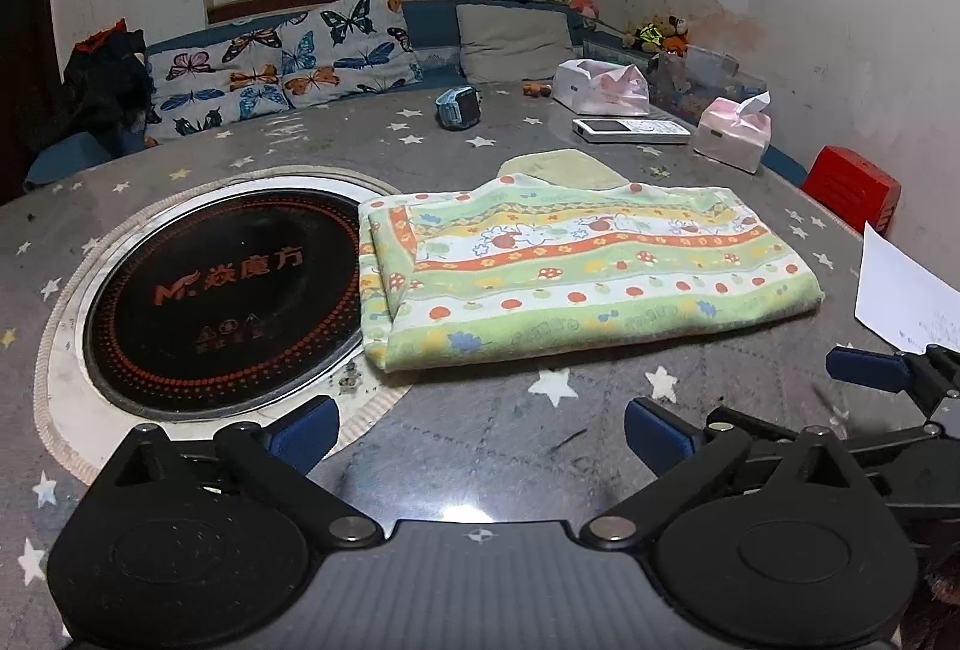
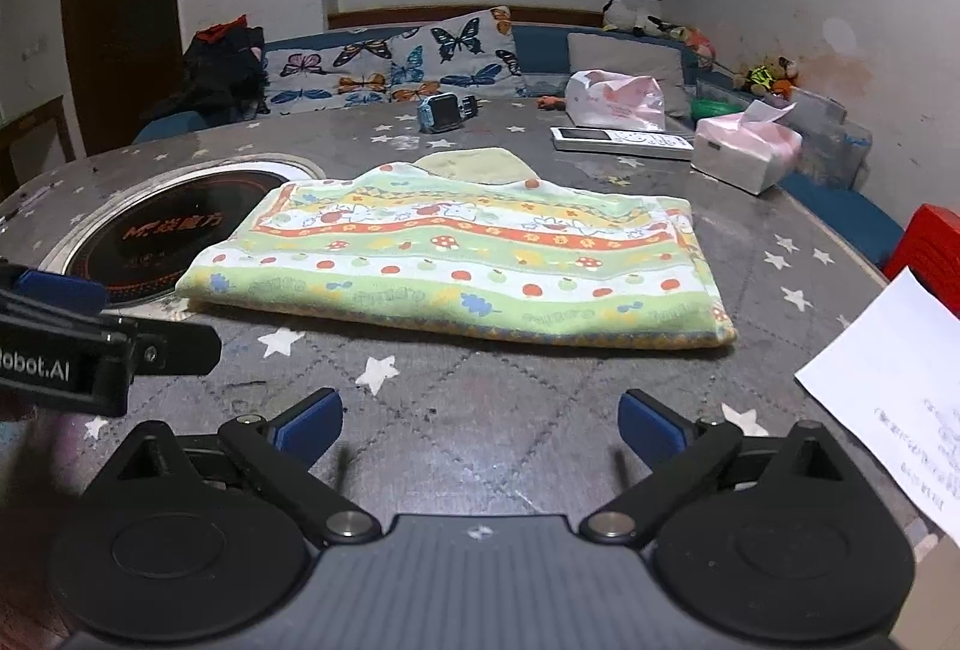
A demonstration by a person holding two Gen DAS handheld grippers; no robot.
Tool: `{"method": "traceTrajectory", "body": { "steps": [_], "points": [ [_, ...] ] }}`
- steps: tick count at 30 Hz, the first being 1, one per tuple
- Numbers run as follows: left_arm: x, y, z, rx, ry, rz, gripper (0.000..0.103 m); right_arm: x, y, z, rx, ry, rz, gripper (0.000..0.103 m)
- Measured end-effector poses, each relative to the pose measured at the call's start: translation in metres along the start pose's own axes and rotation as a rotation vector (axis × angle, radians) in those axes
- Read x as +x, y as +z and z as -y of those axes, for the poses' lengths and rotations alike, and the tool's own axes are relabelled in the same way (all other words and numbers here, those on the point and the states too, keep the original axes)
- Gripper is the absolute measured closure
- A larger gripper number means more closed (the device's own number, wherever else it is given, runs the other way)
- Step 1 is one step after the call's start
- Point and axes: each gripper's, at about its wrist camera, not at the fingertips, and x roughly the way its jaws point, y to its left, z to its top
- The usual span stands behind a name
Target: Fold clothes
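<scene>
A round table (image 1: 480, 446) under a grey star-print cover carries everything — a black hob (image 1: 222, 290) is sunk into it at the left. A folded striped towel (image 1: 576, 278) lies in the middle, its left edge over the hob's rim, with a pale green cloth (image 1: 564, 167) just behind it. Farther back lie a blue watch (image 1: 459, 107), a remote (image 1: 630, 129) and two tissue packs (image 1: 600, 86) (image 1: 733, 131) — a white paper (image 1: 900, 290) sits at the right edge.
</scene>
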Motion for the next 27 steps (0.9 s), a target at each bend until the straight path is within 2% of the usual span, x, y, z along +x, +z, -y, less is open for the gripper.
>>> {"method": "traceTrajectory", "body": {
  "steps": [5,27],
  "points": [
    [-0.004,-0.005,-0.001,0.001,0.005,0.001,0.000,-0.005,-0.002,-0.001,0.011,-0.017,0.002,0.000],
    [-0.030,-0.019,0.002,0.000,0.023,0.033,0.000,-0.027,-0.012,-0.010,0.024,-0.033,0.030,0.000]
  ]
}}
